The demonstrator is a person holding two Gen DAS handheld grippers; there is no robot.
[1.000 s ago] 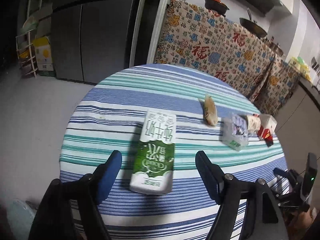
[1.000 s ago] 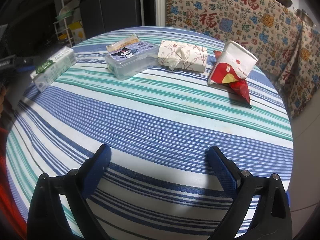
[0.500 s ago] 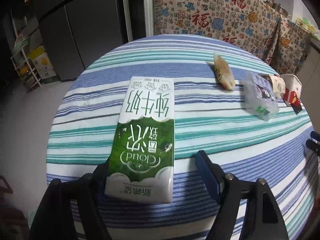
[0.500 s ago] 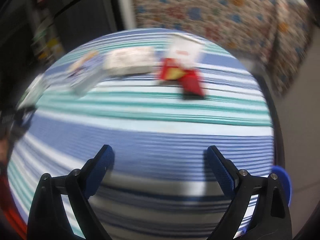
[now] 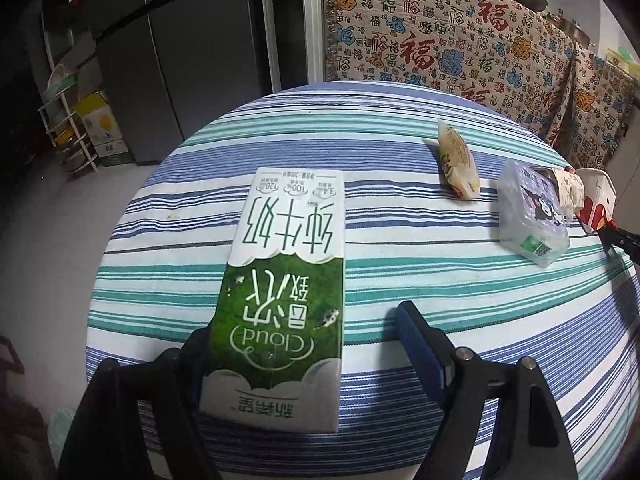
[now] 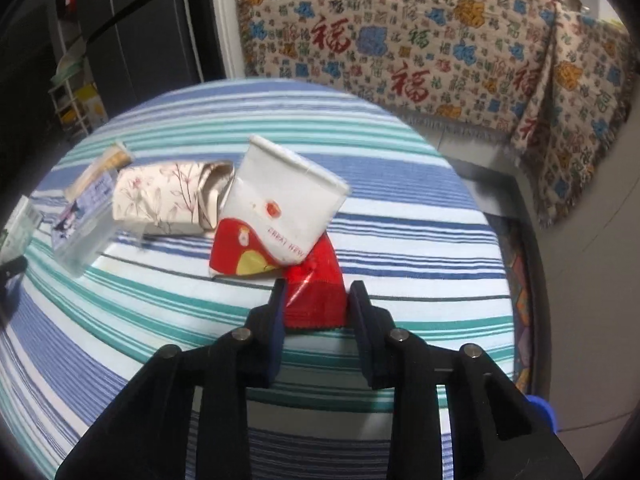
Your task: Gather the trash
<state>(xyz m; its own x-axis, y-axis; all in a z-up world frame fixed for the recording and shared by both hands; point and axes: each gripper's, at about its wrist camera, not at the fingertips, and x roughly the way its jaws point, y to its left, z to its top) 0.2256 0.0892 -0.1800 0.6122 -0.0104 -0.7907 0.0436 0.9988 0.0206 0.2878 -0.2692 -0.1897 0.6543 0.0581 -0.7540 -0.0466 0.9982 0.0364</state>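
Your right tongs (image 6: 316, 300) are closing on the red wrapper (image 6: 314, 300) beside the paper cup (image 6: 284, 204); your left tongs (image 5: 304, 340) are opening around the milk carton (image 5: 288, 272) lying on the striped worktop (image 5: 440, 280).

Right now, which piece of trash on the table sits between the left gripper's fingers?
The green-and-white milk carton, lying flat between the left gripper fingers. The other trash lies farther across the striped table.
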